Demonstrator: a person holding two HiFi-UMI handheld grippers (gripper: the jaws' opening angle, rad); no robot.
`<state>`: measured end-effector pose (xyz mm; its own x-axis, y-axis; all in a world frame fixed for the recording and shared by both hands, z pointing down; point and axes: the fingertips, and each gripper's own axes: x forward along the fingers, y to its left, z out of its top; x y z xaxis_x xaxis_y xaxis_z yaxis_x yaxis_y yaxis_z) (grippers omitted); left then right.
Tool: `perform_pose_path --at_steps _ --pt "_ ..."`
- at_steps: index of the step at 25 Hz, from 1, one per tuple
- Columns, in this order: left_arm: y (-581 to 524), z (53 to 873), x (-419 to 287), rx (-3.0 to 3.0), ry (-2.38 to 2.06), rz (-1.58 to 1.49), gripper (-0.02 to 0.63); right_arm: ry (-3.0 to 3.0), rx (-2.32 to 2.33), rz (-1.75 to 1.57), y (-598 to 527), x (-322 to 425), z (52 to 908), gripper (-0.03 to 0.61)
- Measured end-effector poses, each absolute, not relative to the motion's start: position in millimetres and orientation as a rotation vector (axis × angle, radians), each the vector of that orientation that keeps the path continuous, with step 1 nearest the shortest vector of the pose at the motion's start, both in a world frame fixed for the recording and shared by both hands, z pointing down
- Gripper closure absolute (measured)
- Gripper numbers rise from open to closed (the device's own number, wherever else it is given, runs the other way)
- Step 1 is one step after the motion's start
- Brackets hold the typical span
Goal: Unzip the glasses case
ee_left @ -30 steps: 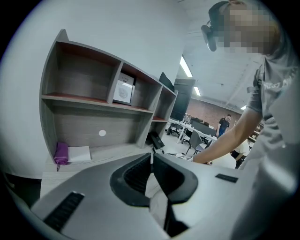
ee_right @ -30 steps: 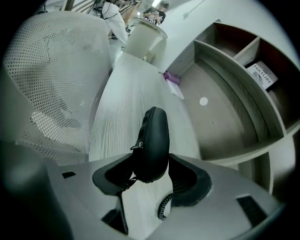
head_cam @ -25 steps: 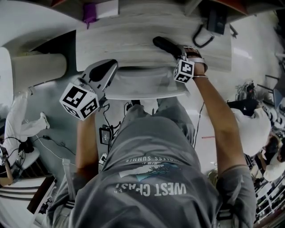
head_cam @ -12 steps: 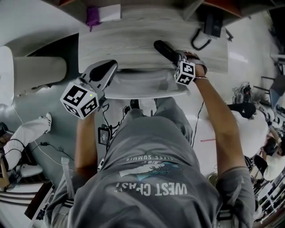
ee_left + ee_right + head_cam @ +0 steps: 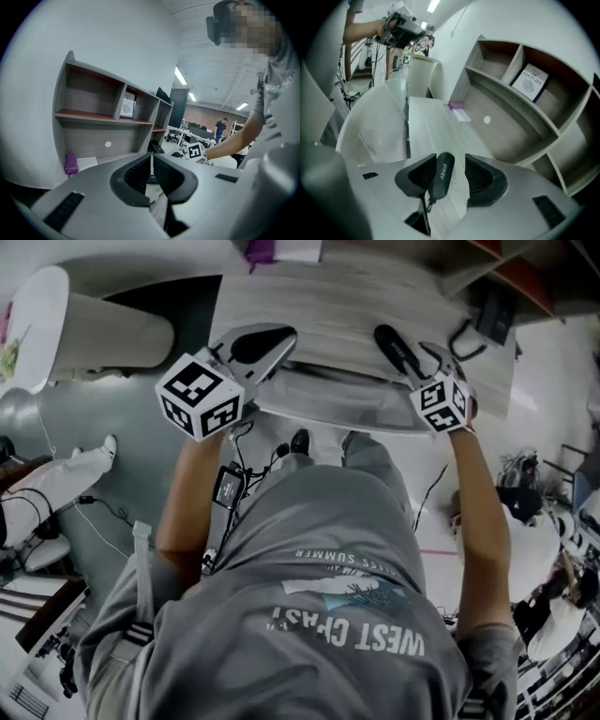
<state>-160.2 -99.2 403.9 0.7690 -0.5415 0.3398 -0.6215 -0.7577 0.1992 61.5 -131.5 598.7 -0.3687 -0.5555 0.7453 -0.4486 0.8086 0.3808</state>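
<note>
Two hand-held grippers work over a pale table [image 5: 328,306].

Head view: the left gripper [image 5: 272,341] hangs above the table's near edge. The right gripper [image 5: 419,360] reaches to the dark glasses case [image 5: 394,345], which shows over the tabletop at its jaws.

Left gripper view: the jaws stand together with only a thin slit between them, and they hold nothing.

Right gripper view: the jaws have just been closing and stand partly apart. The case sits on edge between them, against the pad [image 5: 419,176] at the picture's left, and tabletop shows through the gap at the other pad. A zipper pull [image 5: 426,202] hangs from the case's near end. Whether the zip is run open cannot be told.

Judgement: a sound hold likely needs both pads square on the case's broad sides, with the pull end left free.
</note>
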Motion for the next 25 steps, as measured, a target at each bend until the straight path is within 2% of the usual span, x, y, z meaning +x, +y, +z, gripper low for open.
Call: perform_pose_path --at_steps 6,12,18,25 --pt "-93.9 392.0 -175.2 2.693 -0.903 0.341 0.601 -2.27 0.935 0.001 -111.1 9.3 502.4 0.455" --pt "-92.7 375.4 -164.2 2.724 -0.899 0.315 0.601 -2.557 1.029 0.178 -78.5 -13.1 412.2 0.558" --pt "-84.1 358.8 -192.4 2.78 -0.895 0.29 0.601 -2.708 1.056 0.303 -46.3 -50.3 354.2 0.569" --pt "-73.1 343.5 -208.1 2.878 -0.855 0.302 0.601 -2.746 1.132 0.302 -19.3 -81.1 306.0 0.572"
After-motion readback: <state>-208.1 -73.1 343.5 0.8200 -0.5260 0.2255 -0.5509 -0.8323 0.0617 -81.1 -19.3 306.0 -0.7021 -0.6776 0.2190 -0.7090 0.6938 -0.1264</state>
